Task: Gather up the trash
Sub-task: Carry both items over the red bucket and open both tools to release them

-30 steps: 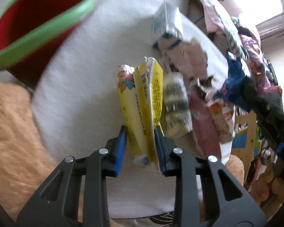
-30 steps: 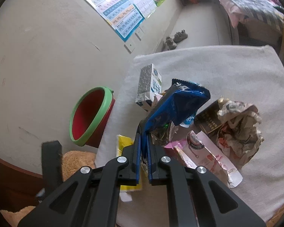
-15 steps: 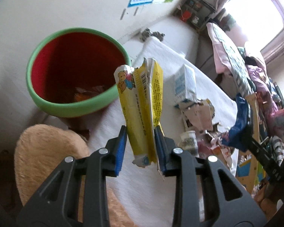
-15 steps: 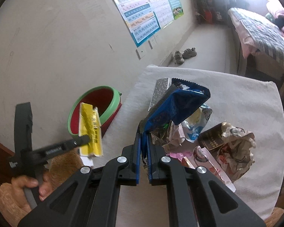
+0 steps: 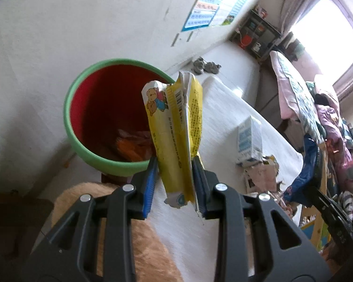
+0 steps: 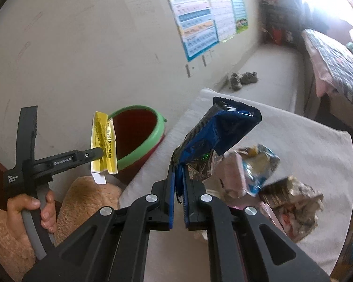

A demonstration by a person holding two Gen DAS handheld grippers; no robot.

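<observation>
Trash was in both grippers at that moment. The left gripper [image 5: 174, 178] was clamped on a flattened yellow carton [image 5: 176, 136] printed with a cartoon bear and a barcode, its blue pads pressing the carton's lower part from either side while the torn top stood up above the fingers. Seen from the left wrist, the carton rose in front of the near right rim of a bin [image 5: 82, 108], red inside with a green rim, which stood on the floor by the wall. Some orange and brown wrappers [image 5: 131, 143] lay at the bottom of the bin. From the right wrist the same carton [image 6: 103, 145] appeared just beside the bin's left rim [image 6: 141, 157], held out by a hand [image 6: 33, 209] gripping the left tool's handle.

The right gripper [image 6: 178, 197] was closed tight on a dark blue foil wrapper [image 6: 221, 127], whose serrated top flared out above the fingers. Below it, on a table covered with a white cloth [image 6: 294, 131], lay the rest of the litter: a blue-and-white packet [image 6: 258, 164], a crumpled brown wrapper [image 6: 291, 199] and pinkish paper [image 6: 233, 171], bunched close together. A small white and blue milk carton [image 5: 249, 141] stood on the cloth near the pile. A tan plush cushion [image 6: 87, 202] lay beside the table's near edge. Posters [image 6: 200, 23] hung on the wall, and a pair of shoes [image 6: 243, 80] sat on the floor beyond the table.
</observation>
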